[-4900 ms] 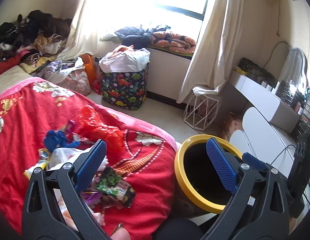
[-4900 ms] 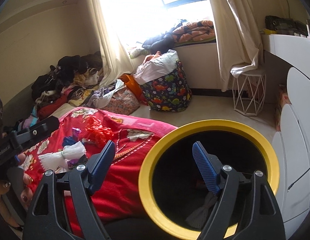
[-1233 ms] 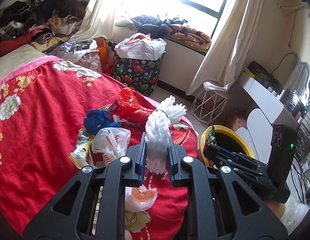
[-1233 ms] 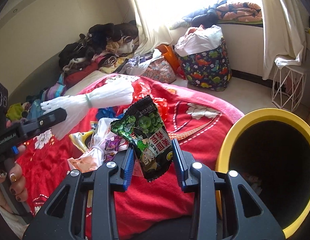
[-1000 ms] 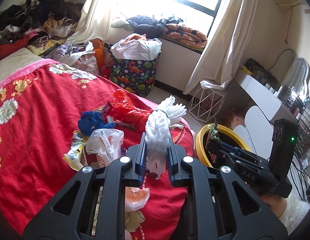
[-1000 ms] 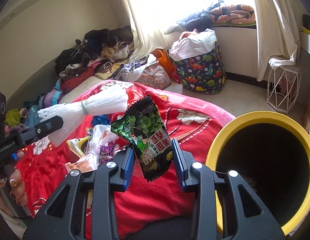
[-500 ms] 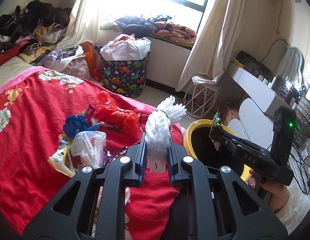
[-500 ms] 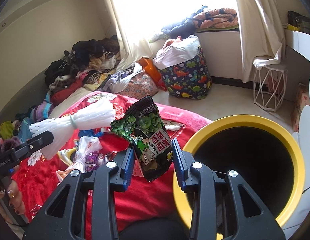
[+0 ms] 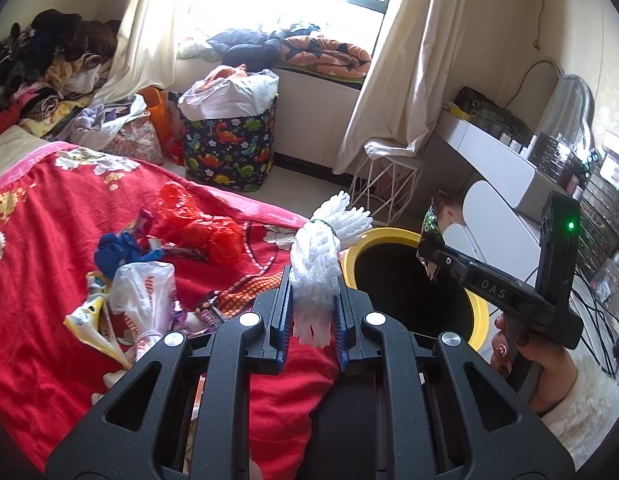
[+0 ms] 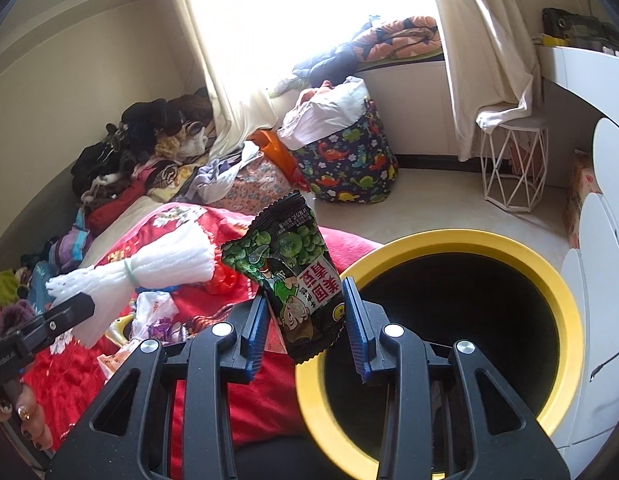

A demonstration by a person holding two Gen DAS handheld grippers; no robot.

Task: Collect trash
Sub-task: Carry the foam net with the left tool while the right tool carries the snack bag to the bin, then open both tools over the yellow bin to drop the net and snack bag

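Left wrist view: a sunlit bedroom, with a red floral bedspread on the left, a dinosaur-print hamper under the window and a white wire stool by the curtain. Left gripper clamped narrowly on a bundle of white foam netting, tied near its top with a green band and standing upright between the blue pads. Beyond it, to the right, a yellow-rimmed black bin beside the bed edge. On the bedspread, well apart from the bin, a white plastic bag, a blue crumpled piece and a red plastic bag. At the right, the right gripper seen side-on above the bin's rim, carrying a green wrapper edge-on. Right wrist view: same room, clothes heaped against the left wall, the hamper and wire stool further back. Right gripper closed narrowly on a green pea snack packet, held upright, its lower end just over the near left rim of the bin. Bin mouth wide and dark, filling the lower right. To the left, the foam netting lying across the other gripper's tip above the bedspread.
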